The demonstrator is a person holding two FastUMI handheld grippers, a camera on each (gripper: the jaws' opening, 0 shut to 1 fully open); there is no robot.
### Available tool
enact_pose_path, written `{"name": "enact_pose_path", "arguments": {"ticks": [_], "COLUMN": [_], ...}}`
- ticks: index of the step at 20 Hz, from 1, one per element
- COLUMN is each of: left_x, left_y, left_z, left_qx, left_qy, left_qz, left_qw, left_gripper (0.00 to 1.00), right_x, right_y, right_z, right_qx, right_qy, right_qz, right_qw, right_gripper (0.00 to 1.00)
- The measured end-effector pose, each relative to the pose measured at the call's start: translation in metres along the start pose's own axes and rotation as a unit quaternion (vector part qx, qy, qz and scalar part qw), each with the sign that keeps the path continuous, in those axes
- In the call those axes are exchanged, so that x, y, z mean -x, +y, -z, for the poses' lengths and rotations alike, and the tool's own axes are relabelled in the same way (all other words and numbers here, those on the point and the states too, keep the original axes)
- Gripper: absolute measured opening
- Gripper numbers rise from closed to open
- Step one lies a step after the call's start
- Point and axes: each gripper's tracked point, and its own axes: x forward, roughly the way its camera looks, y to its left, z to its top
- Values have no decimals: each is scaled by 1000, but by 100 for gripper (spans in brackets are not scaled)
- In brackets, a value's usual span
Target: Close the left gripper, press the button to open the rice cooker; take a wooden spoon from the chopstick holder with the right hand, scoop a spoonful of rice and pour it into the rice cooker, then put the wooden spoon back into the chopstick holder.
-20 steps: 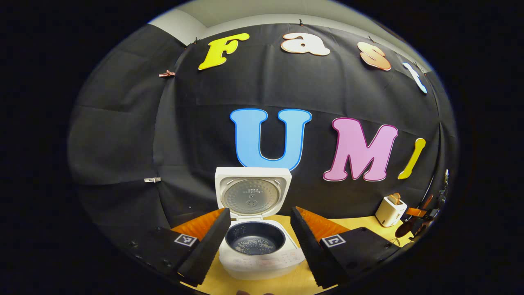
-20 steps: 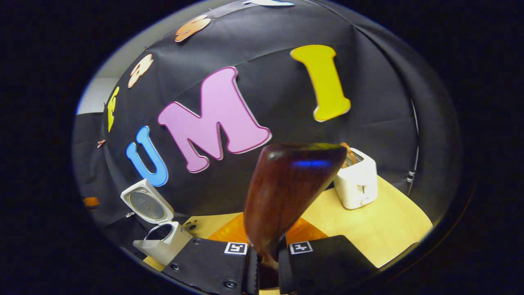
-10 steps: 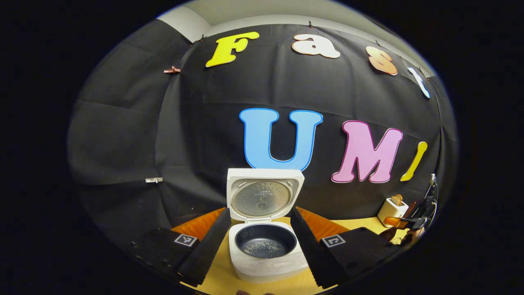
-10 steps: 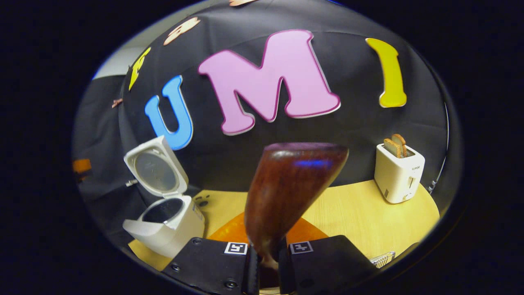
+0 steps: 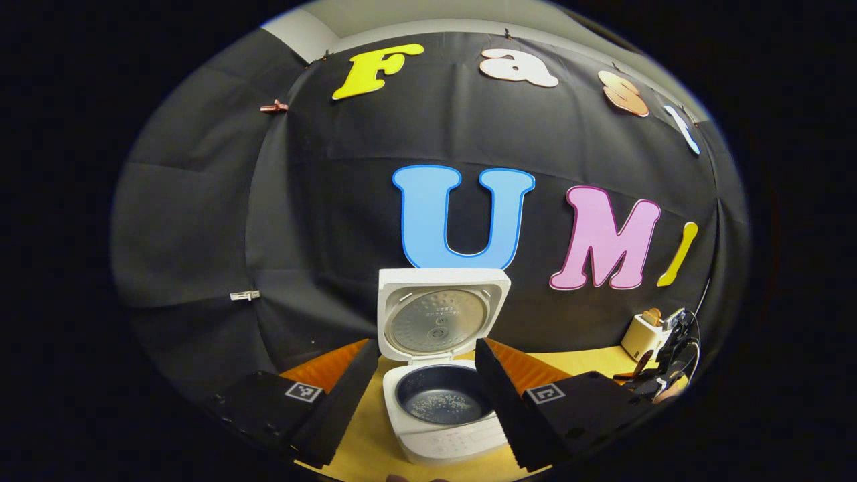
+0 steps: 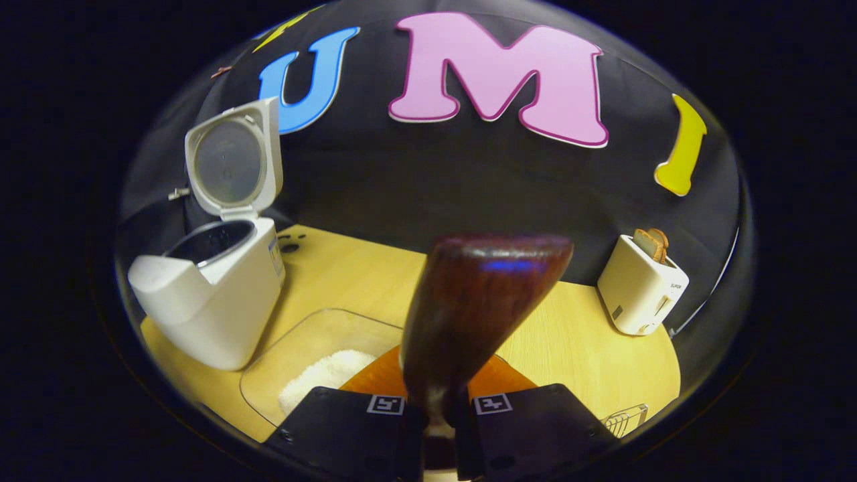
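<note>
The right tool (image 6: 438,418) is clamped on the spoon (image 6: 479,308), both fingers pressing the handle at the very near edge of the right gripper view, so the bowl of the spoon stands up and forward where it can be dipped or carried. Just under it, near and slightly left, sits a clear tray (image 6: 304,358) with a heap of rice (image 6: 321,375) on the table (image 6: 589,348); the spoon appears to be above the tray, not in the rice. Some rice already lies in the cooker, so I judge a scoop has been poured. The wire rim at the near right edge may be the holder (image 6: 624,420); I cannot tell.

The left tool (image 5: 422,391) is open and holds nothing, its fingers spread either side of the cooker (image 5: 442,408) in the left gripper view, likely kept back to leave the pot clear. The lid (image 5: 438,314) stands upright at the far side, and it does not block the pot from the near side.

Far right stands a toaster (image 6: 639,294) with bread in it, well apart from the spoon.
</note>
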Motion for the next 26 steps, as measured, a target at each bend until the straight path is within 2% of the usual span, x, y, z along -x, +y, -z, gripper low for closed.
{"name": "enact_pose_path", "arguments": {"ticks": [3, 10, 13, 18, 21, 26], "left_x": [-10, -23, -26, -26, -25, -23], "left_y": [4, 20, 26, 26, 23, 13], "left_z": [2, 10, 11, 9, 6, 4], "left_qx": [-7, -11, -10, -11, -13, -10], "left_qy": [1, 5, 6, 3, -1, -3], "left_qz": [9, 16, 15, 20, 23, 33], "left_qw": [1000, 1000, 1000, 1000, 1000, 999], "left_gripper": [95, 95, 95, 95, 95, 94], "right_x": [-7, -17, -21, -18, -8, 5], "right_y": [17, 58, 61, 42, 25, -5], "right_z": [19, 9, 8, 10, 5, -15], "right_qx": [-31, -167, -245, -383, -424, -468], "right_qy": [33, 38, 38, 19, -4, -45], "right_qz": [4, -9, -8, -11, -10, -13], "right_qw": [999, 985, 969, 923, 906, 883], "right_gripper": [23, 23, 23, 23, 23, 22]}}
